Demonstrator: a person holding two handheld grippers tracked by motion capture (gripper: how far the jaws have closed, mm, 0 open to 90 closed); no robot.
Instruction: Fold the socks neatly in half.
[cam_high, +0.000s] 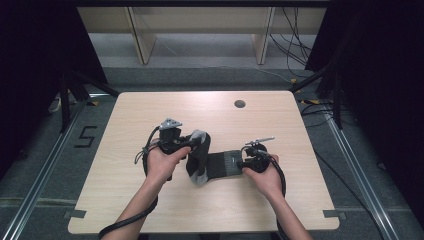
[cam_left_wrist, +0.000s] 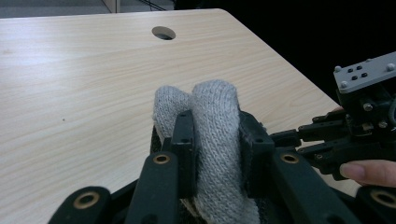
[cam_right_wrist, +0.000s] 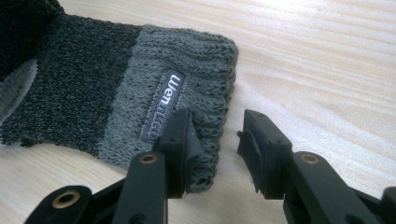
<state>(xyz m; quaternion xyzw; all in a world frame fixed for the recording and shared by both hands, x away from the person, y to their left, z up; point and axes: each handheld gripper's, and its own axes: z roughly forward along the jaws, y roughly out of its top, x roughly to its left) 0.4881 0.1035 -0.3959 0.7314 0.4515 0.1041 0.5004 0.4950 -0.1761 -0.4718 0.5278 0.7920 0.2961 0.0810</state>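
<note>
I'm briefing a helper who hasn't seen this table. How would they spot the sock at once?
Start at the pale wooden table with a round hole near its far edge. Near its middle, between the person's two hands, lies the dark grey knitted sock, its light grey toe lifted and pinched in the left tool. It is the only fabric thing there, with a small white-lettered label on its lighter ribbed cuff.

Grey-and-black knit sock (cam_high: 210, 162), pale wood table (cam_high: 150, 110)
</note>
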